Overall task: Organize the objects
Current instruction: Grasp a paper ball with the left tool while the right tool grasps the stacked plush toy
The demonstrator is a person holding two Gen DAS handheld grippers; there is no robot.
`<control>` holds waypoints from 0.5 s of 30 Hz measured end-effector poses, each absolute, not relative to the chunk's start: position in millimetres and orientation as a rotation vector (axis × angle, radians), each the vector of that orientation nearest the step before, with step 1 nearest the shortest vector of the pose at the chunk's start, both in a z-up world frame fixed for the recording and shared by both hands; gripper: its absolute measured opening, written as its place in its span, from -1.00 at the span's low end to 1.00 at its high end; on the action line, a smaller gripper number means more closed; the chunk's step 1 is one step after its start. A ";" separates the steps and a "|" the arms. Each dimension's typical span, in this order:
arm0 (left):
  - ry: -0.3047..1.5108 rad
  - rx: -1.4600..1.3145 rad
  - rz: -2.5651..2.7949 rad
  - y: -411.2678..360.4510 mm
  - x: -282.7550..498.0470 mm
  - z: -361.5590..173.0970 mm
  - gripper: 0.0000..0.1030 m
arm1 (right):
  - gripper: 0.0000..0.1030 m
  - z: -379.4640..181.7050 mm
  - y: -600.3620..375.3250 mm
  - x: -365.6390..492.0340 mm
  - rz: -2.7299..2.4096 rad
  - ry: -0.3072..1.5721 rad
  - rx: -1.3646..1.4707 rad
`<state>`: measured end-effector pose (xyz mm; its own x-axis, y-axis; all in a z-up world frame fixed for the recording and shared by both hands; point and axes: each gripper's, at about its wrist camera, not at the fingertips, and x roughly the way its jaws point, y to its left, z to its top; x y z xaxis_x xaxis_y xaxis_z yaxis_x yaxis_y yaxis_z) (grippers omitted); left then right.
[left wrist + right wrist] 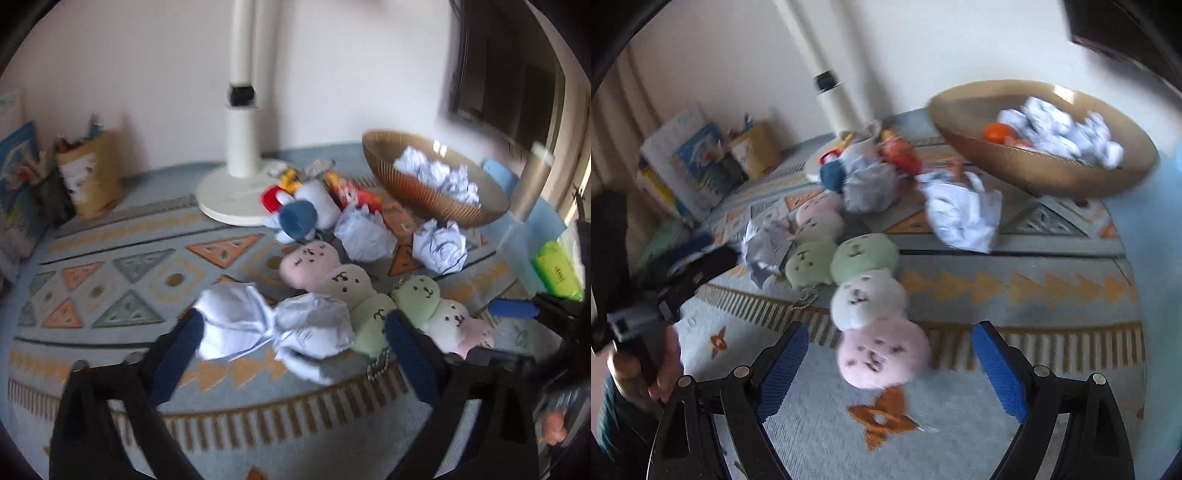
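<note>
My left gripper [291, 325] is open, its blue pads on either side of a crumpled white paper [273, 325] lying on the patterned rug. Two plush strings of pink, cream and green faces [332, 280] lie just beyond it. My right gripper [890, 343] is open around the pink end face [882, 354] of one plush string [864, 254], not clamping it. A brown ribbed bowl [417, 188] holds several paper balls; it also shows in the right wrist view [1027, 166]. More paper balls [439, 247] [960, 214] lie on the rug.
A white stand with a round base [232, 195] stands behind a pile of small toys [306, 206]. Books and a yellow bag [92, 177] line the left wall. A green packet [554, 269] lies at the right. The left gripper shows at the left of the right wrist view [683, 273].
</note>
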<state>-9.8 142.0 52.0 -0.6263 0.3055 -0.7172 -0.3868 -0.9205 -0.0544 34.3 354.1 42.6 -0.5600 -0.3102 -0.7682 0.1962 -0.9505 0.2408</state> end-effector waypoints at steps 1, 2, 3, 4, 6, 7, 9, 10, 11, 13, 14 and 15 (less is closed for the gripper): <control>0.142 -1.119 2.508 144.5 -14.2 46.9 0.62 | 0.74 42.0 346.4 33.2 -2.562 -0.120 1.288; 0.127 -1.142 2.495 146.1 -18.3 41.5 0.61 | 0.74 40.7 340.8 31.9 -2.580 -0.063 1.294; 0.122 -1.139 2.496 146.7 -18.6 39.5 0.59 | 0.74 38.4 335.6 30.1 -2.587 -0.016 1.299; 0.130 -1.117 2.507 147.6 -16.3 39.4 0.52 | 0.73 36.1 333.2 29.0 -2.580 -0.002 1.300; 0.146 -1.102 2.497 151.2 -12.2 39.2 0.07 | 0.61 31.1 331.7 26.8 -2.555 -0.016 1.291; 0.150 -1.101 2.494 151.4 -11.5 38.6 0.00 | 0.49 28.8 330.8 25.4 -2.542 -0.027 1.290; 0.150 -1.095 2.492 151.3 -9.5 37.5 -0.13 | 0.35 24.5 327.2 21.2 -2.536 -0.023 1.305; 0.145 -1.086 2.497 150.6 -8.8 38.2 -0.14 | 0.20 25.0 325.3 21.2 -2.553 0.001 1.300; 0.138 -1.079 2.502 149.3 -7.5 39.1 -0.18 | 0.11 25.3 322.7 20.7 -2.556 0.020 1.298; 0.097 -1.057 2.505 143.8 -1.7 43.7 -0.18 | 0.01 25.0 320.0 22.1 -2.565 0.043 1.288; 0.074 -1.047 2.505 141.6 0.5 46.2 -0.18 | -0.01 25.5 319.5 24.3 -2.571 0.049 1.282; 0.028 -1.029 2.500 135.1 7.5 50.8 -0.18 | -0.04 25.5 319.8 25.2 -2.577 0.052 1.278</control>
